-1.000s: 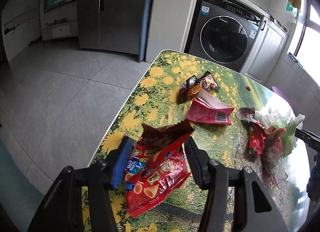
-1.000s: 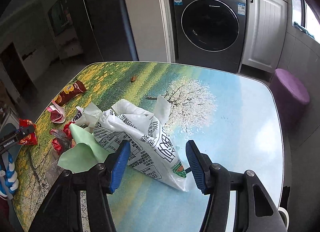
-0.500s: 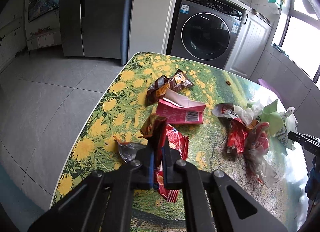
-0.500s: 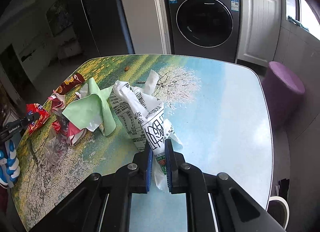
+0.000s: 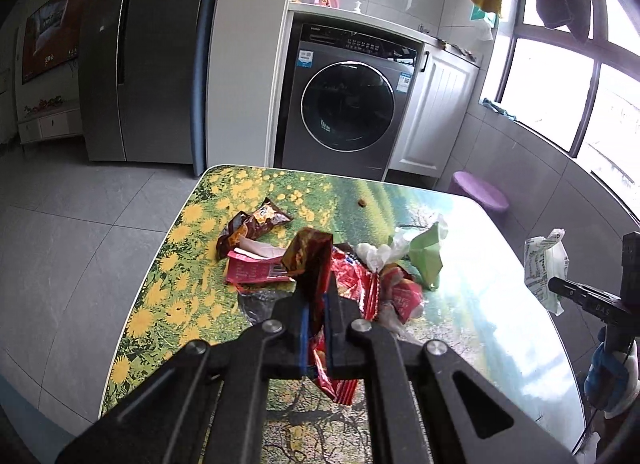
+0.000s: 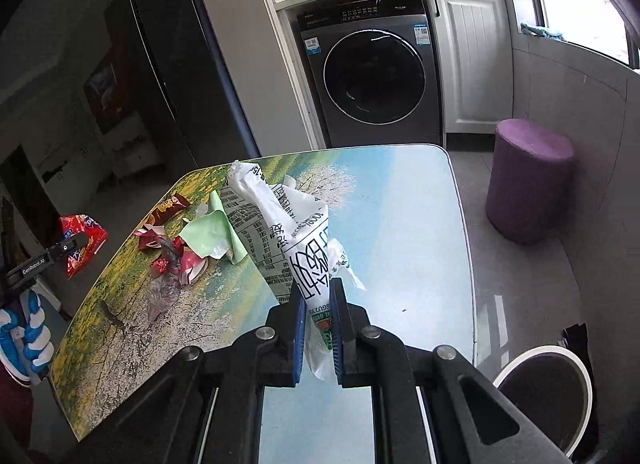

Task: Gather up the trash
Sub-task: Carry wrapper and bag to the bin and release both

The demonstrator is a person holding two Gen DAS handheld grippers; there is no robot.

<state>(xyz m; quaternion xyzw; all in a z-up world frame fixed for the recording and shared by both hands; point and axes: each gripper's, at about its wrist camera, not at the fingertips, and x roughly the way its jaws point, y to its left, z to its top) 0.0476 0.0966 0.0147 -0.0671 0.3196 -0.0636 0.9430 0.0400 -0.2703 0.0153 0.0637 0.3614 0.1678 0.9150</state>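
Observation:
My left gripper (image 5: pixel 316 304) is shut on a red snack bag (image 5: pixel 316 264) and holds it above the printed table (image 5: pixel 184 264). My right gripper (image 6: pixel 318 304) is shut on a white printed plastic bag (image 6: pixel 288 232), lifted over the table's blue part (image 6: pixel 400 224). The white bag also shows in the left wrist view (image 5: pixel 546 268), and the red bag in the right wrist view (image 6: pixel 82 238). On the table lie a brown wrapper (image 5: pixel 252 224), a pink-red packet (image 5: pixel 252 270), a green sheet (image 5: pixel 426 256), red wrappers (image 5: pixel 400 292) and clear film (image 6: pixel 164 284).
A round bin (image 6: pixel 548 392) stands on the floor at the right of the table. A purple stool (image 6: pixel 528 188) stands beyond the table's far right corner. A washing machine (image 6: pixel 376 72) and a dark fridge (image 5: pixel 136 56) are behind. A small crumb (image 5: pixel 362 202) lies far on the table.
Both grippers went from open to shut on their bags, then lifted them off the table. The white bag has come away from the green sheet and the pile.

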